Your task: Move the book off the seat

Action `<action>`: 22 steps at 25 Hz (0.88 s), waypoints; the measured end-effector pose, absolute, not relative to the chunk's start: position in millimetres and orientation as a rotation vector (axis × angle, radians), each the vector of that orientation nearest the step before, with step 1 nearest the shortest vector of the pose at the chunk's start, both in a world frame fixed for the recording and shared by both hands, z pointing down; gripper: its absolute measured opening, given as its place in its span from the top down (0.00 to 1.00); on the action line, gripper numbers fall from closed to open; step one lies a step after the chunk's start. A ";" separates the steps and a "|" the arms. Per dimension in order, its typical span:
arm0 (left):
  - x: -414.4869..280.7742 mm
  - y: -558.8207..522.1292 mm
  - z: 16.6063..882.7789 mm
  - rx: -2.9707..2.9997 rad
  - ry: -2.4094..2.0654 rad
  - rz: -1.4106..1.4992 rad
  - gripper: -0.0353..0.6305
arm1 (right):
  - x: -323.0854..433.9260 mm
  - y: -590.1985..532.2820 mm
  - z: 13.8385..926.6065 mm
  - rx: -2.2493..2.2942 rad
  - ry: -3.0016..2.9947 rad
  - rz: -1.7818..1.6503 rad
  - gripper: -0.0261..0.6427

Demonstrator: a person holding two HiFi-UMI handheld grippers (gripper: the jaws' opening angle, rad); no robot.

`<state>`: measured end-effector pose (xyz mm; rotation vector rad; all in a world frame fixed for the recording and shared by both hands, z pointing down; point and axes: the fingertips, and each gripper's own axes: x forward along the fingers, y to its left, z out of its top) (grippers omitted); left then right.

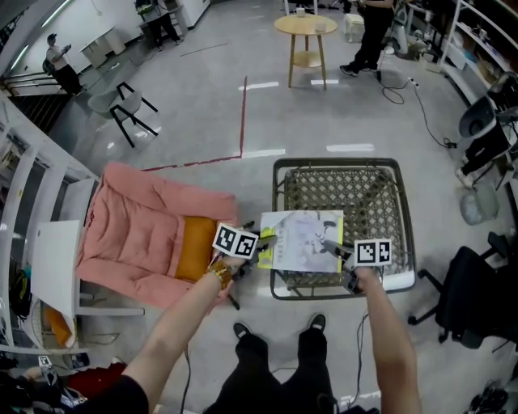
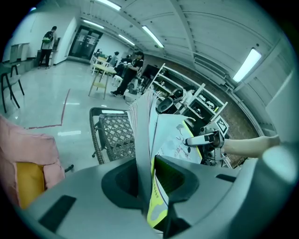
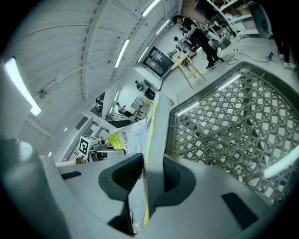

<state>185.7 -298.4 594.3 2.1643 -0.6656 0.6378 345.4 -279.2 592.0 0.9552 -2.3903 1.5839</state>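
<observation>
Aloft, book [image 1: 301, 240] over woven seat [image 1: 379, 192], in left gripper [image 1: 264, 243], right gripper [image 1: 343, 252]

The grey floor [image 1: 324, 121] carries a woven seat [image 1: 380, 202] on a metal frame, with a pink padded chair [image 1: 137, 234] just beside it. Farther off stands a round wooden table [image 1: 305, 24]. A black office chair [image 1: 473, 299] sits at the right, and a red tape line [image 1: 244, 113] runs across the floor.

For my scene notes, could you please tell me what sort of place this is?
Most likely a lab or workshop hall: a grey floor with a taped red line, equipment shelving, and a black office chair.
</observation>
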 end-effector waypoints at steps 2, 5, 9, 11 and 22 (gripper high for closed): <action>197.0 -299.0 595.8 2.166 -0.656 0.641 0.81 | 356.2 -278.9 593.3 0.962 -2.394 1.583 0.83; 213.9 -299.1 599.0 2.166 -0.643 0.649 0.81 | 372.9 -277.6 596.7 0.972 -2.393 1.589 0.83; 235.1 -299.9 603.5 2.172 -0.624 0.660 0.81 | 395.0 -275.7 601.9 1.004 -2.383 1.591 0.83; 245.9 -299.9 605.7 2.175 -0.614 0.663 0.81 | 405.3 -273.8 603.1 1.022 -2.376 1.602 0.83; 300.7 -293.5 628.6 2.168 -0.576 0.666 0.81 | 459.2 -262.9 621.7 1.053 -2.340 1.623 0.83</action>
